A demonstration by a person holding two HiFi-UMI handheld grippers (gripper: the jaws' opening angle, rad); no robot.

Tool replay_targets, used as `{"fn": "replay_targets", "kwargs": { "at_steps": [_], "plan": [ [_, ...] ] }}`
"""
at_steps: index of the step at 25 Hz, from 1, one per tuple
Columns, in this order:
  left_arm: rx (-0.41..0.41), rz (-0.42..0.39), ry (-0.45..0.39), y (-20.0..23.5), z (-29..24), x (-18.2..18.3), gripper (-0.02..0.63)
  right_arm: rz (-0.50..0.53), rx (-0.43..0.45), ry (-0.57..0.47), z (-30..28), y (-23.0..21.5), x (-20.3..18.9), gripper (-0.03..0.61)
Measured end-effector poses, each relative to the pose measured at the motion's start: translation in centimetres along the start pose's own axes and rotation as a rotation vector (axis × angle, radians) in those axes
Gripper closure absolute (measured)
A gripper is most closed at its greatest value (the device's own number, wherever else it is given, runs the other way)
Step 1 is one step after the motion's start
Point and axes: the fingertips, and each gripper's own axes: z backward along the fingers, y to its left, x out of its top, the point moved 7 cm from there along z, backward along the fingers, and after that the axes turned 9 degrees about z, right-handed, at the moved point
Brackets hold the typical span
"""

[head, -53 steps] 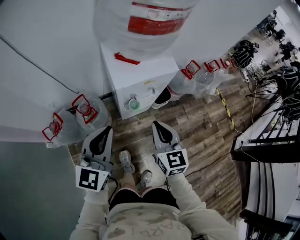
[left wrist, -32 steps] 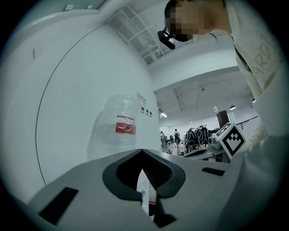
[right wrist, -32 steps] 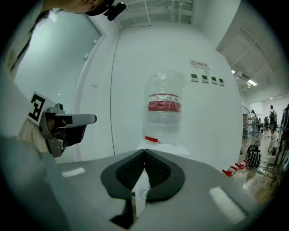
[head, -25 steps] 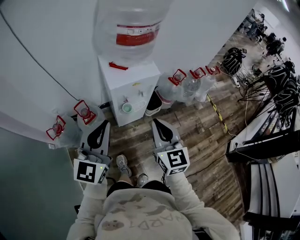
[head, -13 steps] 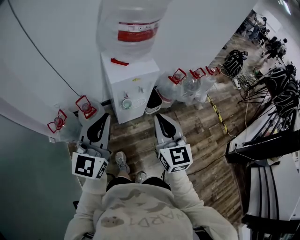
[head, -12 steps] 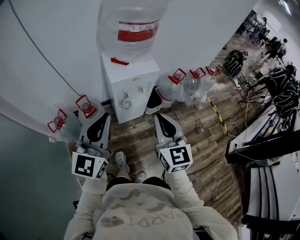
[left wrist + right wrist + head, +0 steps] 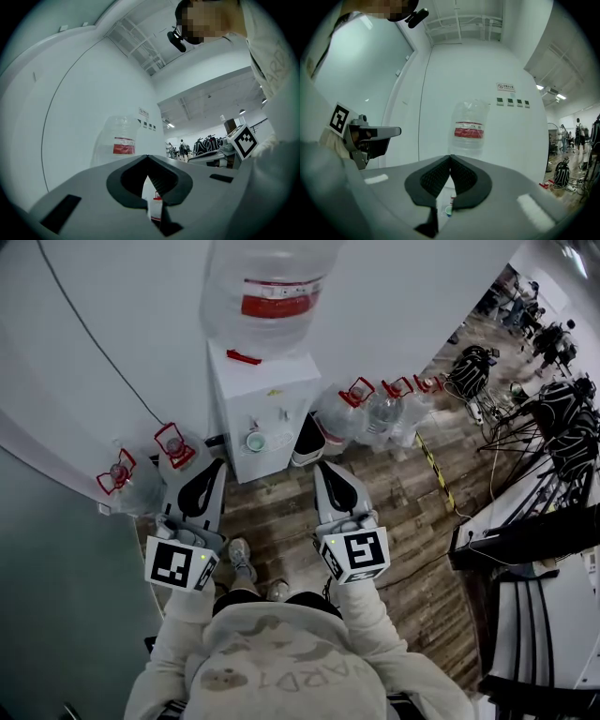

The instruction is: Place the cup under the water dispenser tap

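We hold the left gripper [image 7: 217, 464] and right gripper [image 7: 322, 466] at mid-frame, both sets of jaws closed and empty, while the cup [image 7: 255, 441] sits upper centre in the water dispenser [image 7: 272, 390], beneath a tap.

bottle [image 7: 272, 287]: top cut off by upper edge | cup [image 7: 255, 441]: tiny (contents unreadable)

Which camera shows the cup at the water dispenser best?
The head view: the cup sits in plain sight in the dispenser alcove, seen from above. The right gripper view shows only a sliver of it between the jaws; the left gripper view shows no cup.
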Motion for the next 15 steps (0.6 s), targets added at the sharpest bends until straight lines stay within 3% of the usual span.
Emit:
{"fn": "replay_targets", "kwargs": {
  "at_steps": [15],
  "plan": [
    [0.001, -0.006, 0.002, -2.0, -0.3, 0.4, 0.607, 0.005, 0.002, -0.017, 1.5, -1.1, 0.5, 0.569]
  ]
}}
